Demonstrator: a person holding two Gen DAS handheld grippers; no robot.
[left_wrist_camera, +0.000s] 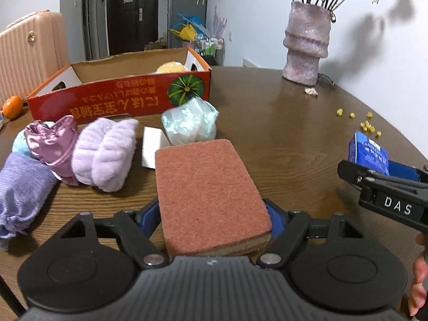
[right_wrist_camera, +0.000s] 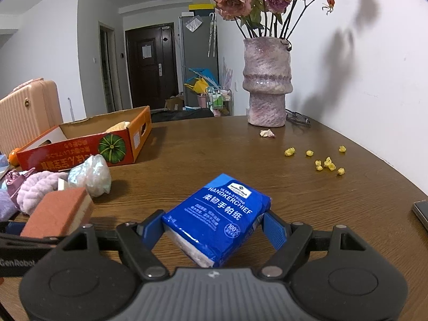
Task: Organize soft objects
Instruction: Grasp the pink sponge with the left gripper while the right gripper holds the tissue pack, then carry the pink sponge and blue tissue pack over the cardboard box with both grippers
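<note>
Right now my left hand-held gripper (left_wrist_camera: 214, 218) is clamped on the near end of the rust-coloured sponge (left_wrist_camera: 208, 190), its blue pads pressing both long sides, while my right hand-held gripper (right_wrist_camera: 212, 226) grips the blue handkerchief pack (right_wrist_camera: 218, 218), which sits skewed between the pads. Both loads look lifted just clear of the tabletop (left_wrist_camera: 281, 133), though I cannot be sure. The orange cardboard box (left_wrist_camera: 120, 99) stands open at about eleven o'clock from my left hand, with something pale yellow already inside. To do this well, I should squeeze only enough to hold, carry the sponge high over the lilac fluffy towel (left_wrist_camera: 104, 152) and the shiny plastic bundle (left_wrist_camera: 188, 123) at twelve o'clock, clear the box wall, then let go low inside; the tilted pack may slip, so I would move it slowly.
</note>
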